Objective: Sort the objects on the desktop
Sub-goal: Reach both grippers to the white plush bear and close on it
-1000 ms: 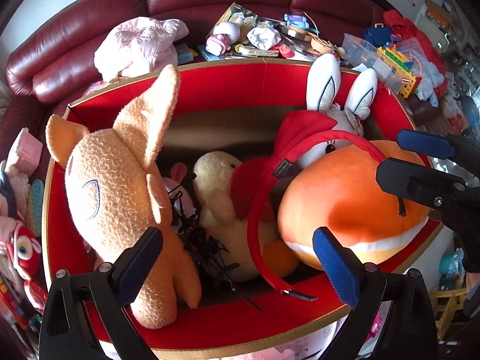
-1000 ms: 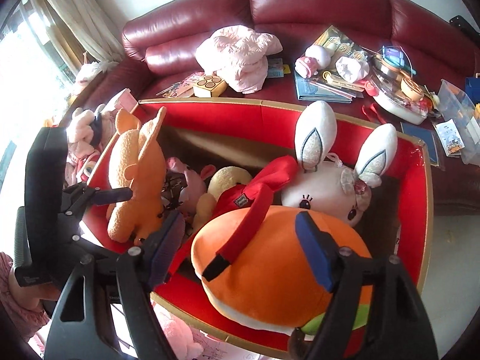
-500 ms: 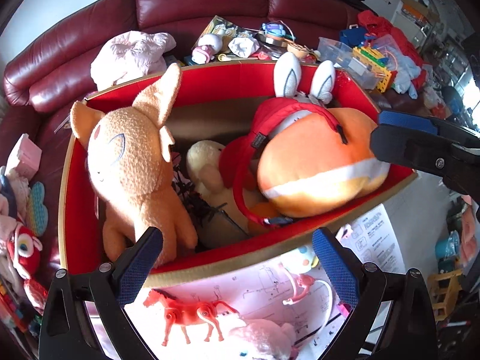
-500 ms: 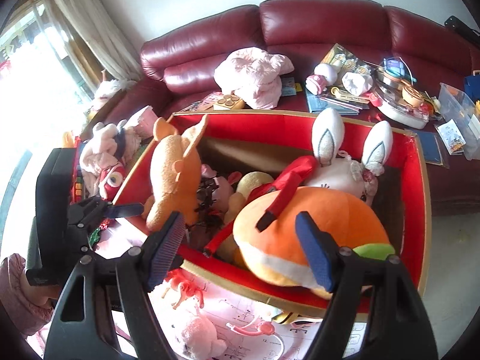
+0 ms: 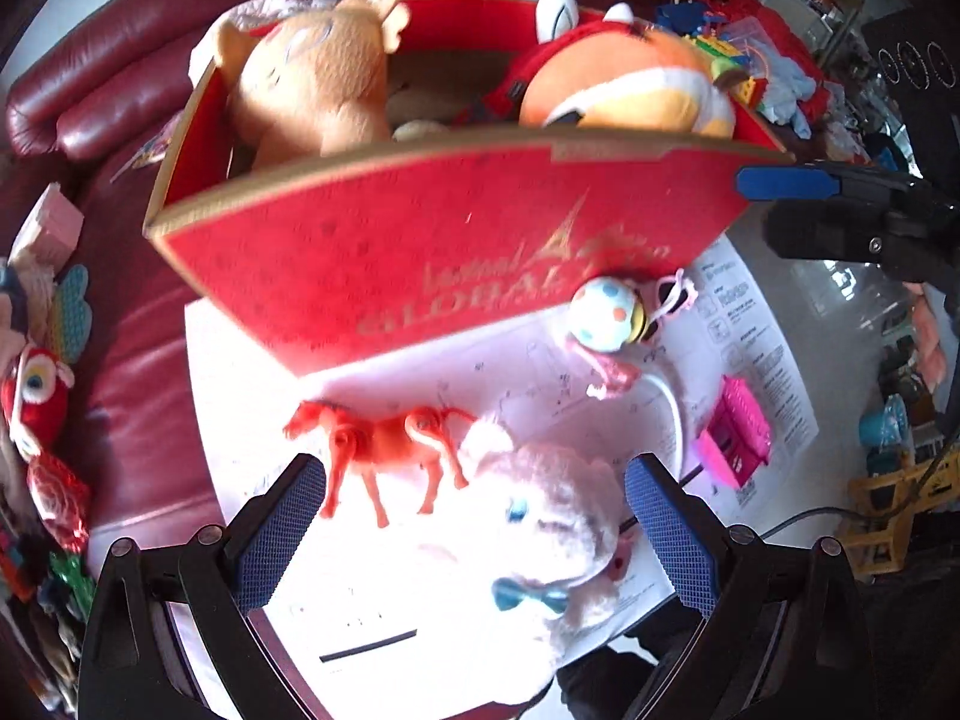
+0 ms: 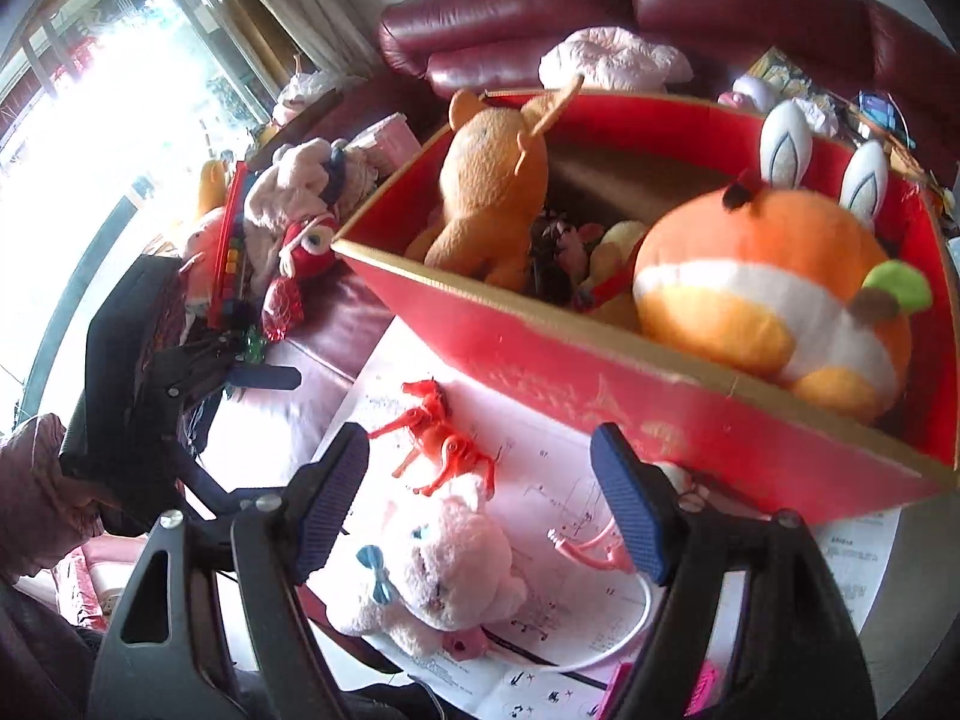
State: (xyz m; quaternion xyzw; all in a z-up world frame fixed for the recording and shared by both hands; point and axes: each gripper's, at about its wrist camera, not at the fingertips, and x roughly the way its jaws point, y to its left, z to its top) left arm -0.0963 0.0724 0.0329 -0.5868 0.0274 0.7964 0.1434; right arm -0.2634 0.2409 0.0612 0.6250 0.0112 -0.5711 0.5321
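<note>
Left wrist view: the left gripper point(image 5: 474, 516) points steeply down with its jaws wide apart and nothing held. Between and just under its blue pads point(image 5: 279, 531) lies a pink plush cat point(image 5: 540, 534), washed out by glare so its body is hard to make out; only a blue eye and a blue bow read clearly. Just ahead of the left pad stands a red toy horse point(image 5: 390, 450) on a white printed sheet point(image 5: 240, 372). Further ahead is the red box point(image 5: 456, 252), blurred, its gold lettering only partly legible. A tan plush point(image 5: 312, 84) and an orange plush point(image 5: 624, 90) rise above its rim; what lies under them is hidden. Right of the pads sit a spotted ball point(image 5: 603, 312) and a pink plastic toy point(image 5: 735, 441). The other gripper's blue pad pokes in at the right edge.

Right wrist view: the right gripper point(image 6: 480, 510) is also spread open and empty. The cat point(image 6: 438, 570) lies between its pads, a little nearer the left one, and the horse point(image 6: 435, 438) is just ahead. The box point(image 6: 600, 372) is ahead and to the right, its far corner cut off. The left gripper point(image 6: 264, 378) and a sleeve point(image 6: 36, 480) show at the left edge
</note>
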